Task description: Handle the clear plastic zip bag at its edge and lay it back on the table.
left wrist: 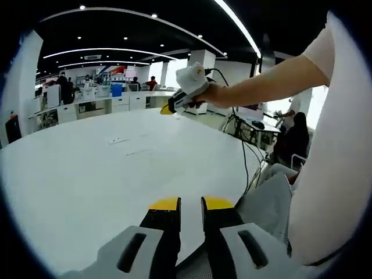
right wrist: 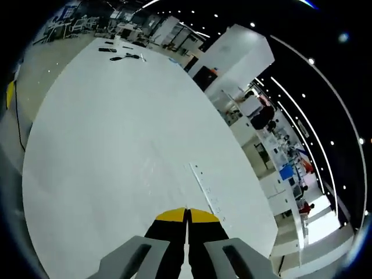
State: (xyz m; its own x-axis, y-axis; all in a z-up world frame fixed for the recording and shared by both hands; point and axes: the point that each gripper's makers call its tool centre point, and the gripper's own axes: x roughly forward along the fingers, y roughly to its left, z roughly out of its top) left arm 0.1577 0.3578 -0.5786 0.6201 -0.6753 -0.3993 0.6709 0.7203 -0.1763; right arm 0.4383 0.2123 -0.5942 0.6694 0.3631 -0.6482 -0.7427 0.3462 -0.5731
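The bag (right wrist: pixel 203 186) is laid flat on the bench (right wrist: pixel 104 145). The right gripper (right wrist: pixel 187 212) is pressed together, the left gripper (left wrist: pixel 190 201) slightly spread.

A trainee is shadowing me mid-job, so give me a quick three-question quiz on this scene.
1. True or false: the right gripper has its jaws pressed together.
2. The clear zip bag lies: A) on the white table; B) between gripper jaws; C) on a chair.
3. Fill in: in the left gripper view, the right gripper is held in the air by a person's ____.
Key: 1 true; 2 A; 3 hand.
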